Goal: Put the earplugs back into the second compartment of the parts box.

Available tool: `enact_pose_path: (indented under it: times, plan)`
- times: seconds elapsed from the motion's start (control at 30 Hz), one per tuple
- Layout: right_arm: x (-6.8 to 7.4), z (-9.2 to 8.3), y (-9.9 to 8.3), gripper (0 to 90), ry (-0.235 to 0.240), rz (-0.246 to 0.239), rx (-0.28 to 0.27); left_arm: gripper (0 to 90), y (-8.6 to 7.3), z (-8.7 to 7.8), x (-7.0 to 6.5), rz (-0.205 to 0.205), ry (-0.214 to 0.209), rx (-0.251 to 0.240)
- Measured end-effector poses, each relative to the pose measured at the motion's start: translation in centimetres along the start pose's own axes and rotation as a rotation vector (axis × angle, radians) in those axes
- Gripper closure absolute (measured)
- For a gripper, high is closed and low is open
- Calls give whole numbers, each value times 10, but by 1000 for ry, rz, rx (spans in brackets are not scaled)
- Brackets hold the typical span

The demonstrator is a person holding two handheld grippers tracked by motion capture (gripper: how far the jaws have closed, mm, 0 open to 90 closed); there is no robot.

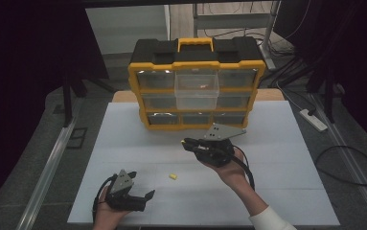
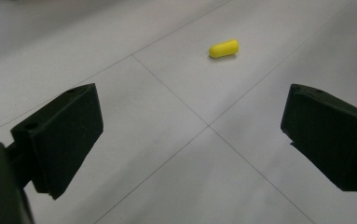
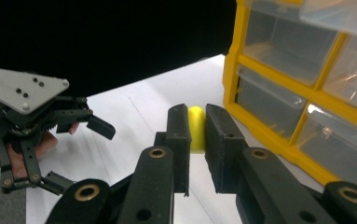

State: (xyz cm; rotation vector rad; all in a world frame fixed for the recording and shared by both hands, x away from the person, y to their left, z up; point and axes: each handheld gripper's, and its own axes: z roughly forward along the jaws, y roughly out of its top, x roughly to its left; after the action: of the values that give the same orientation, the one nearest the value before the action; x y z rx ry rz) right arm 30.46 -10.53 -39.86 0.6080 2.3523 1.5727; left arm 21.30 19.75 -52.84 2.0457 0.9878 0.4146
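Note:
A small yellow capsule-shaped piece (image 3: 196, 122) is pinched between the jaws of my right gripper (image 3: 196, 135). That gripper (image 1: 188, 143) hangs above the white board, in front of the yellow and black drawer cabinet (image 1: 143, 72). A second yellow piece (image 1: 172, 177) lies loose on the board. My left gripper (image 1: 142, 185) rests low at the front left, jaws wide apart and empty. In the left gripper view the loose piece (image 2: 223, 48) lies ahead of the left gripper (image 2: 190, 126), beyond its jaws. The right gripper view shows the left gripper (image 3: 80, 156) at the left.
The cabinet's top middle clear drawer (image 1: 196, 91) is pulled out, with a small yellow bit inside. The other clear drawers (image 3: 283, 42) are pushed in. The white board (image 1: 277, 158) covers the table. A power strip (image 1: 313, 120) and cables lie on the floor at right.

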Motion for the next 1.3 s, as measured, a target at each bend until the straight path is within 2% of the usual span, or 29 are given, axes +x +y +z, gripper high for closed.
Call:
enact_pose_path:
  times: [0.63,0.87,1.0,1.3]
  plan:
    - [-5,-24,14,801,-22,20,-96,56,0,0,0,1,2,0]
    - [-5,-30,19,800,-30,19,-109,56,1,-1,-1,3,7,-5]
    - [-6,-33,28,800,-37,21,-126,56,1,0,-2,5,4,-3]
    - [-10,-41,58,800,-74,-11,-152,57,1,0,-1,4,0,-2]
